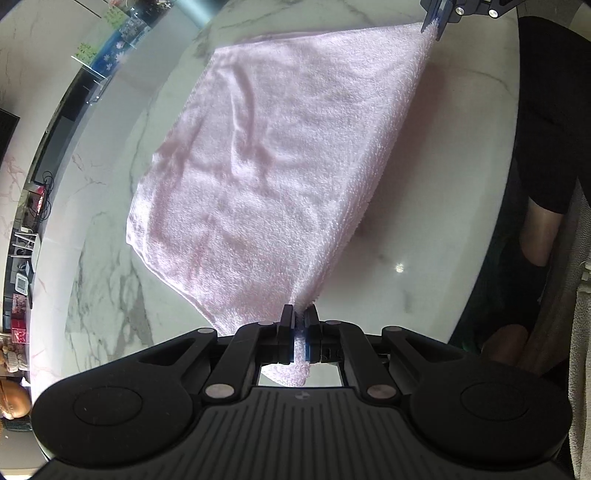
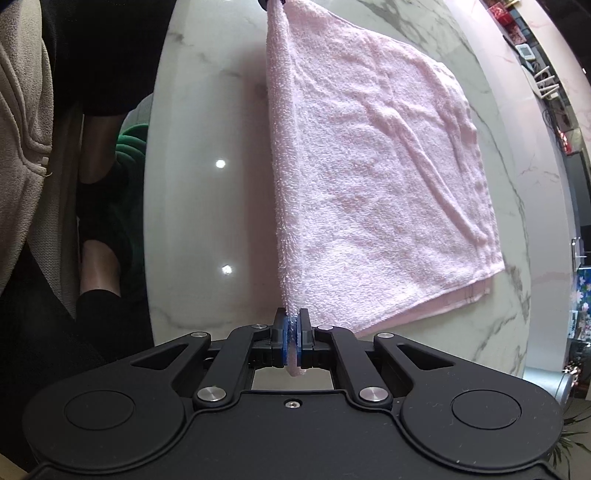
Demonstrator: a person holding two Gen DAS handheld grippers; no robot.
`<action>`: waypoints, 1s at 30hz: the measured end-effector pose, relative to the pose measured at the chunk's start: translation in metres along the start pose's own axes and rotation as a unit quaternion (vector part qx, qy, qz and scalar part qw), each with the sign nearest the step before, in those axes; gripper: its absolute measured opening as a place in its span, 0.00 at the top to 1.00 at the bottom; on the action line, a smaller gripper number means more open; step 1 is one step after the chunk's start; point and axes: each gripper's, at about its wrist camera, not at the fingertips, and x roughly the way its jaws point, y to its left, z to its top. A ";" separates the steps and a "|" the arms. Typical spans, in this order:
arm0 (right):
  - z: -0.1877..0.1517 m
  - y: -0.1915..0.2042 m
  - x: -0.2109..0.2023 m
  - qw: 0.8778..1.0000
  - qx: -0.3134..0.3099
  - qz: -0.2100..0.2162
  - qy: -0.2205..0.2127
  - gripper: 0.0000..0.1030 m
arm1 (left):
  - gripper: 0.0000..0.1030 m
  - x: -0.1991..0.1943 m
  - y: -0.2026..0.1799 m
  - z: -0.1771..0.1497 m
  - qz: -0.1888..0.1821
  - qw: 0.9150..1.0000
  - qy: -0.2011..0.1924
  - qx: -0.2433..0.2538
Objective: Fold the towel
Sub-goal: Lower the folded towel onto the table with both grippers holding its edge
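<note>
A pale pink terry towel [image 1: 280,155] lies folded double on the white marble table [image 1: 110,258]. Its near edge is lifted and stretched taut between my two grippers. My left gripper [image 1: 299,314] is shut on one corner of that edge. My right gripper [image 2: 292,317] is shut on the other corner; it also shows at the top right of the left wrist view [image 1: 436,22]. In the right wrist view the towel [image 2: 388,184] slopes down to the table [image 2: 207,206] on the right, with a lower layer peeking out along its far edge.
The person's legs and dark clothing [image 1: 546,129] stand close to the table's edge, with a beige garment [image 2: 22,129] beside them. Shelves with boxes and clutter [image 1: 22,258] run along the far wall beyond the table. Bare marble surrounds the towel.
</note>
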 end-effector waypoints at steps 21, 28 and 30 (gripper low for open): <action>-0.022 0.010 -0.003 0.994 0.097 0.029 -0.045 0.98 | 0.92 0.000 -0.011 -0.035 -0.037 0.996 -0.028 -0.071; -0.029 0.009 -0.008 0.991 0.118 0.027 -0.056 0.97 | 0.78 -0.004 -0.005 -0.047 -0.033 0.994 -0.035 -0.094; -0.032 0.007 -0.009 0.989 0.129 0.028 -0.062 0.97 | 0.77 -0.004 -0.003 -0.050 -0.034 0.994 -0.034 -0.100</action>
